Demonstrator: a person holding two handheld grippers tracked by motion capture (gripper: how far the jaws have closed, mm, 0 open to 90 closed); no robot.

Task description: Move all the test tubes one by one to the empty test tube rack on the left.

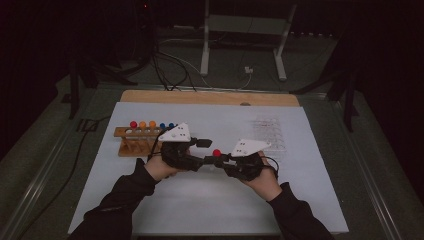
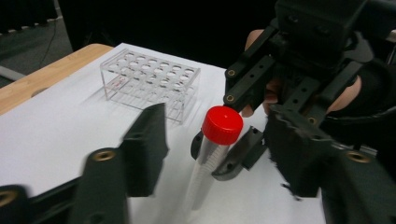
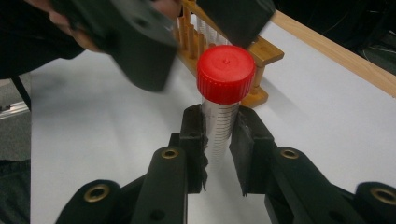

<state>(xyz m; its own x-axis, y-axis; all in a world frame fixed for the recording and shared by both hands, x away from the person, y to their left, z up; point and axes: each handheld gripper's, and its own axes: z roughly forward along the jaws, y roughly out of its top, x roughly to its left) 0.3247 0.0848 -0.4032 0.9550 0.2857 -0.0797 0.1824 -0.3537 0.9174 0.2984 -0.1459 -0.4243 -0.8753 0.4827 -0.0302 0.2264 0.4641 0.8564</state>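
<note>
- Above the white sheet, the right gripper clamps a graduated tube with a red cap upright.
- The left gripper brackets the cap, jaws apart and not touching.
- A clear rack and a wooden rack stand nearby.

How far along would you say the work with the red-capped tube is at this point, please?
Done: the right tool is shut on the red-capped tube, held upright above the white sheet. In hand: the left tool brackets the red cap, not yet gripping. Left: probably unscrewing it or racking the tube; the clear rack looks empty.
</note>
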